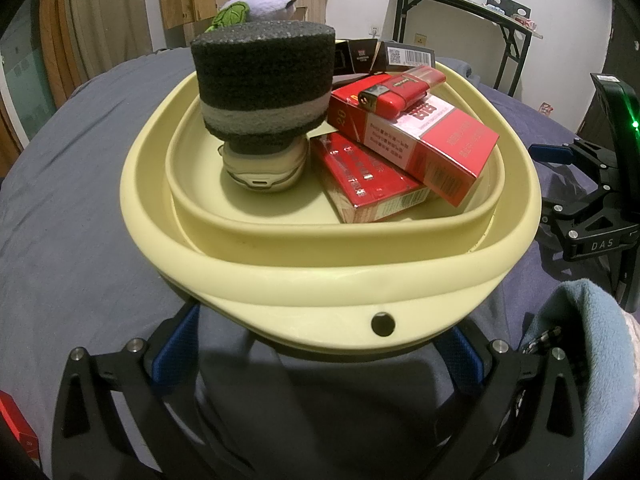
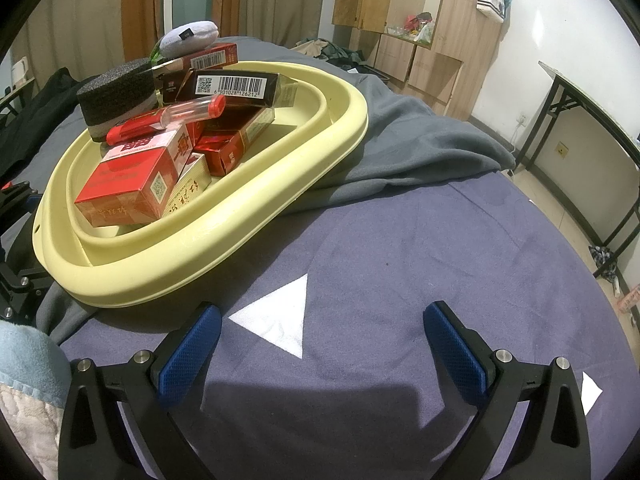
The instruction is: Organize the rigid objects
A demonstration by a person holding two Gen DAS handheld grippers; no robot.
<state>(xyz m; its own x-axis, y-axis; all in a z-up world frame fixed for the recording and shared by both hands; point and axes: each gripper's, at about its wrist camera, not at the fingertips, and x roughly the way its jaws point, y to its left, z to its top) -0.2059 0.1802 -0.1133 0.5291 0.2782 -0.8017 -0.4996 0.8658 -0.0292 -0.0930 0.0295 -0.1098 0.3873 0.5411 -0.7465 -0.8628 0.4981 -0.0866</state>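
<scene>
A pale yellow basin sits on a cloth-covered surface. In it stands a dark foam block on top of a small white case. Beside them are stacked red cigarette boxes, a red lighter on top, and a black barcoded box at the far rim. My left gripper is open, its blue pads spread beneath the basin's near rim. My right gripper is open and holds nothing, over purple cloth right of the basin.
A white triangle marks the purple cloth. Grey blanket is bunched behind the basin. A plush toy lies beyond it. A folding table stands at the right wall. Light blue fleece sits near my left gripper.
</scene>
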